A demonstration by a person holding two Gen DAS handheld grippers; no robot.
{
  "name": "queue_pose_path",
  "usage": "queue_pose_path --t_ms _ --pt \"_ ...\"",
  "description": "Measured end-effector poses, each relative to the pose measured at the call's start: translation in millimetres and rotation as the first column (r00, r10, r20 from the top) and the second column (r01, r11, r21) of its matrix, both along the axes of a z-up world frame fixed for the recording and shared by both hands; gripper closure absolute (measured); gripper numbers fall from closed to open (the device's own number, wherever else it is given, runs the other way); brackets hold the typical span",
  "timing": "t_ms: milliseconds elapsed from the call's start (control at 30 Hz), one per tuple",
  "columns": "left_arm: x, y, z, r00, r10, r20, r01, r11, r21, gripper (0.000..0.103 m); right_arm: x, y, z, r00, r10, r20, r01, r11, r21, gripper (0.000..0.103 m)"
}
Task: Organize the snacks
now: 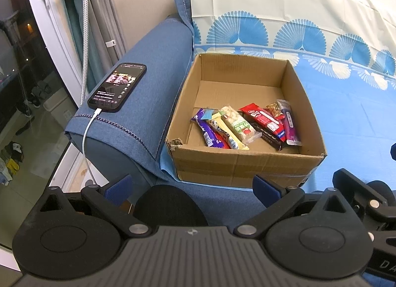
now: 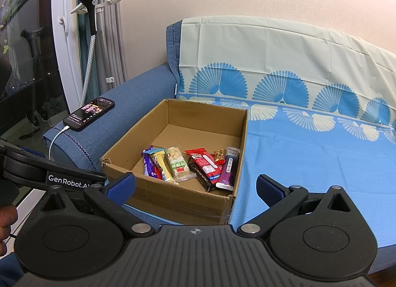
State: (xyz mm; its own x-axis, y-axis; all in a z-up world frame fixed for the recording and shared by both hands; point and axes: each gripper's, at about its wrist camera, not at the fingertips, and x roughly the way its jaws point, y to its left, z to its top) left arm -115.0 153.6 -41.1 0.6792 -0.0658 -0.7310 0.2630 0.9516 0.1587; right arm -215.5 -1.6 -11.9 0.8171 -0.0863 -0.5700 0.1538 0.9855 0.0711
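Note:
An open cardboard box [image 1: 237, 163] [image 2: 173, 198] sits on the blue sofa seat beside the armrest. Several wrapped snacks lie in its near half: a purple bar [image 1: 205, 128] [image 2: 148, 163], a clear pack of pale puffs [image 1: 238, 123] [image 2: 179, 165], a red pack [image 1: 266, 118] [image 2: 205, 163] and a purple stick pack [image 1: 289, 123] [image 2: 229, 168]. My left gripper [image 1: 193, 185] hovers in front of the box, open and empty. My right gripper [image 2: 195, 185] is also open and empty, just short of the box's near wall.
A phone [image 1: 117, 87] [image 2: 89, 112] lies on the blue armrest [image 1: 138, 118] with a white charging cable [image 1: 86, 143] hanging off its end. A blue patterned sheet [image 1: 346, 118] [image 2: 309, 163] covers the seat right of the box. A window and curtain stand at left.

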Motion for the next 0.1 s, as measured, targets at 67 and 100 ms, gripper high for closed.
queue_pose_path --t_ms 67,100 --pt "-0.4 0.3 -0.1 1.000 0.003 0.004 -0.003 1.000 0.000 0.000 0.1 0.1 -0.1 1.000 0.000 0.000 0.000 1.000 0.000 0.000" --pt "-0.3 -0.7 -0.5 1.000 0.003 0.005 -0.003 1.000 0.001 0.000 0.1 0.1 0.0 1.000 0.000 -0.001 0.000 1.000 0.001 0.000"
